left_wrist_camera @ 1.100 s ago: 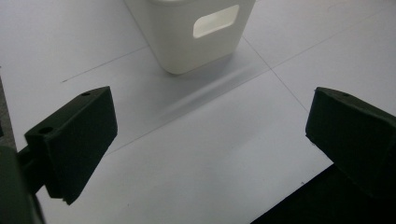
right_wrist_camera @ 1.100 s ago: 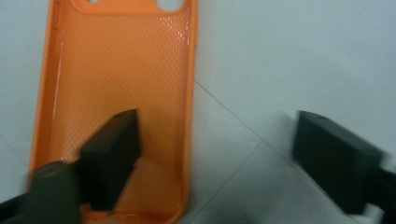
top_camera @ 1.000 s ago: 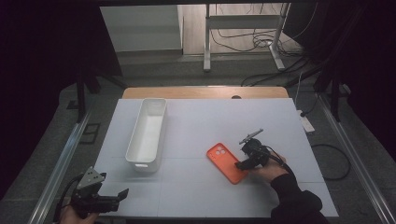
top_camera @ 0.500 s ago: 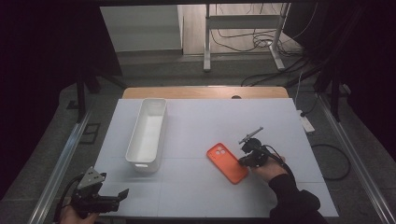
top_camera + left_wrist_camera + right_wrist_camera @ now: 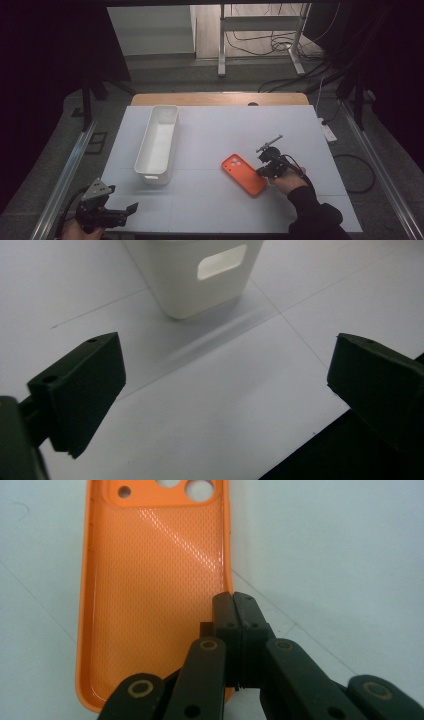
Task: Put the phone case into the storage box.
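Orange phone case [image 5: 244, 173] lies flat, open side up, on the white table [image 5: 220, 130], right of centre, camera holes at the far-left end. Long white bin [image 5: 157, 143] sits left of centre, well apart from the case, with bare table between them. Behind the case, bare surface runs to the wooden strip at the far edge. Near edge in front of the case also bare. Right edge of the table is near my right hand [image 5: 287, 181], less room there.

My right tongs [image 5: 262, 170] sit at the case's right long rim. They have just been closing; in the right gripper view the right tongs [image 5: 234, 605] are pressed together with the raised rim of the case [image 5: 150, 595] pinched between the pads, so narrow and gripping the rim. Case is still down on the table as far as I can tell.

My left tongs [image 5: 131, 210] hover at the near-left corner of the table, by the edge. In the left gripper view the left tongs [image 5: 225, 380] stand wide, nothing between, pointing at the bin's handle-slot end [image 5: 200, 275]. Not touching the bin.
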The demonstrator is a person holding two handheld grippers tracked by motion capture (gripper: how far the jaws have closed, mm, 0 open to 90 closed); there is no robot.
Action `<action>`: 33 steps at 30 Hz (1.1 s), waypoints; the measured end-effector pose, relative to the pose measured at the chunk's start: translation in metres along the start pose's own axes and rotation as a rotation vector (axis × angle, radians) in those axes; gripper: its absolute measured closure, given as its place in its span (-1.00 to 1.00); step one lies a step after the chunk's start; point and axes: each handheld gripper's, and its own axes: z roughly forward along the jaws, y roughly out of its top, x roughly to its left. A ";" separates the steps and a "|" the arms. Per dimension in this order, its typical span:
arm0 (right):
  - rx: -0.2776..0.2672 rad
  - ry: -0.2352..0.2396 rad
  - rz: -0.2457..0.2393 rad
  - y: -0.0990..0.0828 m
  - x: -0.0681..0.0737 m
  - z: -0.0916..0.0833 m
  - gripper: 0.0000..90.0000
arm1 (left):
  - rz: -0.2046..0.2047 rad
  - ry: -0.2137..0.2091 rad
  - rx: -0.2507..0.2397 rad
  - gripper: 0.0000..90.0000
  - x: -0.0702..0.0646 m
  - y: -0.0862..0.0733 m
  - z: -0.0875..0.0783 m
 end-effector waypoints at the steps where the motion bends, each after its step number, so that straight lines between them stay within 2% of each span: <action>1: -0.002 0.000 0.001 0.000 0.000 -0.001 0.98 | 0.005 -0.002 -0.002 -0.97 -0.001 0.000 0.000; 5: -0.019 -0.004 -0.001 0.000 0.000 -0.004 0.98 | 0.016 -0.001 -0.002 -0.98 -0.001 0.000 0.000; 9: -0.044 -0.004 -0.007 0.000 0.001 -0.009 0.98 | 0.047 0.013 0.005 -1.00 -0.004 0.002 0.001; 12: -0.063 0.000 -0.021 0.000 0.001 -0.013 0.98 | 0.068 -0.001 -0.028 -1.00 -0.008 0.005 0.002; 16: -0.085 0.002 -0.026 -0.001 0.003 -0.017 0.98 | 0.099 -0.013 -0.035 -1.00 -0.013 0.007 0.005; 19: -0.094 0.005 -0.029 -0.001 0.003 -0.019 0.98 | 0.106 -0.031 -0.029 -1.00 -0.016 0.010 0.009; 23: -0.111 0.002 -0.029 -0.002 0.004 -0.023 0.98 | 0.087 -0.053 -0.041 -1.00 -0.019 0.015 0.012; 27: -0.126 0.005 -0.035 -0.002 0.006 -0.026 0.98 | 0.086 -0.066 -0.041 -1.00 -0.023 0.021 0.017; 33: -0.139 0.011 -0.045 -0.002 0.009 -0.030 0.98 | 0.147 -0.069 -0.052 -1.00 -0.036 0.030 0.021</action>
